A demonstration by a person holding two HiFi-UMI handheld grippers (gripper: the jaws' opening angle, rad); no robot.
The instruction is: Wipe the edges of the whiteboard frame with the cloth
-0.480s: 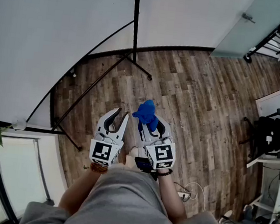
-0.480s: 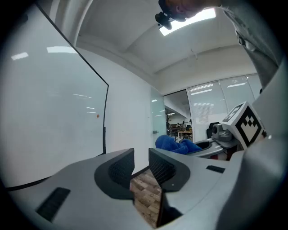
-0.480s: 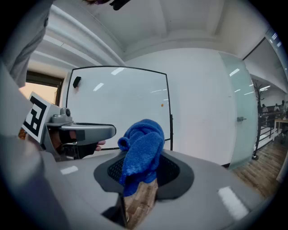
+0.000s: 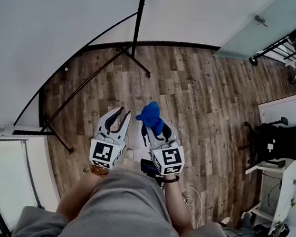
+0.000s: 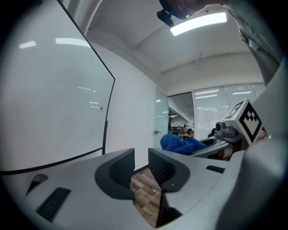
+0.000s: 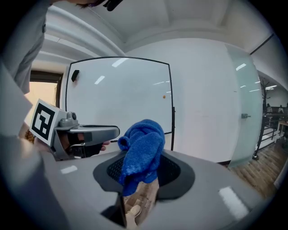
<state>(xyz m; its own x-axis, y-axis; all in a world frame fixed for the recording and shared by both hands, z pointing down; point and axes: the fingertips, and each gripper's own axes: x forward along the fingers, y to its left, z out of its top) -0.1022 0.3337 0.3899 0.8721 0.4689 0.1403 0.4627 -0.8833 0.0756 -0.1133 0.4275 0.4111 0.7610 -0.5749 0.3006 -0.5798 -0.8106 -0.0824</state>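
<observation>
The whiteboard (image 4: pixel 47 24) fills the upper left of the head view, its black frame edge (image 4: pixel 92 45) curving down along the floor. In the right gripper view the whiteboard (image 6: pixel 117 99) stands upright ahead, a short way off. My right gripper (image 4: pixel 155 124) is shut on a bunched blue cloth (image 4: pixel 150 115), which stands up between the jaws (image 6: pixel 141 152). My left gripper (image 4: pixel 122 114) is held beside it at the left, slightly open with nothing between its fingers (image 5: pixel 141 164). Both are over the wooden floor, apart from the board.
Black stand legs (image 4: pixel 138 61) spread over the floor under the board. A glass door (image 4: pixel 264 27) is at the far right, with a black office chair (image 4: pixel 281 141) and a white desk (image 4: pixel 292 110) to the right. Cables (image 4: pixel 192 196) lie by the person's feet.
The head view has shifted, so the board and floor sit a little left and higher. Both grippers keep their pose, and the cloth stays in the right one.
</observation>
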